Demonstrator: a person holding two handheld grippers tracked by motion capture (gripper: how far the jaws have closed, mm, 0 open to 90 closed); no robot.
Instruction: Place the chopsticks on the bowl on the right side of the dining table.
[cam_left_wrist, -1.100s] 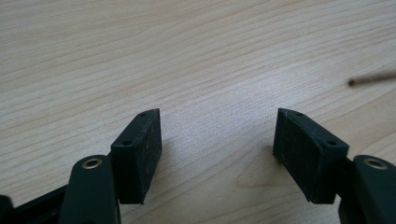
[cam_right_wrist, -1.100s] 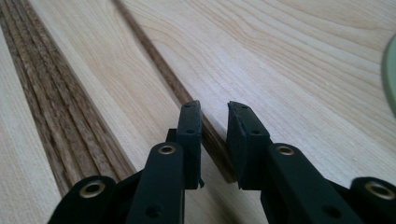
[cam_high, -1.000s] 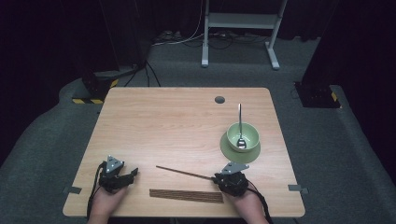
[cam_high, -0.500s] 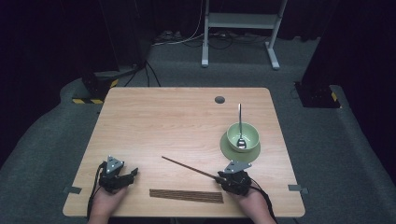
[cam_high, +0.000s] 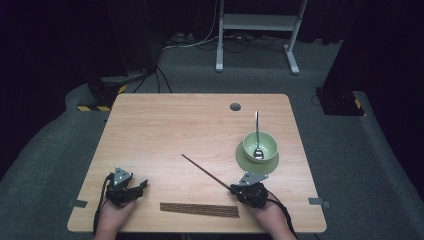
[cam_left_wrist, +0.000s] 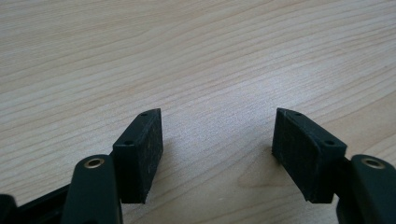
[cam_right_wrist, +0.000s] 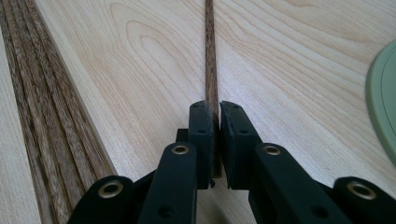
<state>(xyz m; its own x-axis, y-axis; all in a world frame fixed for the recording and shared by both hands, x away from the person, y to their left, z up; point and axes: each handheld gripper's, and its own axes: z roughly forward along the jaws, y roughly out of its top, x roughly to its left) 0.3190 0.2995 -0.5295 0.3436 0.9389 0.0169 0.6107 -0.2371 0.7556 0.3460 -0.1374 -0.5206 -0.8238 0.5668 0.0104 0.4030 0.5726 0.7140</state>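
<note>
**While the right gripper pinches one chopstick, the rest wait in a row**

With its fingers pressed together on a single dark wooden chopstick, the right gripper has just been closing, and the right gripper view shows the stick caught between the pads near its blunt end. From there the chopstick runs away over the counter, its far tip pointing toward the middle of the wood. Whether that tip rests on the surface or is raised off it I cannot tell.

Just beside the right hand, along the near edge, lies the row of chopsticks, side by side and touching. A green bowl with a spoon in it stands on a green plate beyond the right gripper.

The left gripper rests on the counter well apart from the sticks, its fingers spread with nothing between them.

The stick looks light, thin and stiff, so it should not bend, but held at one end it will probably swing or twist in the pads. A grip nearer the middle would likely steady it. Its smooth, narrow sides may slip under a weak pinch.
</note>
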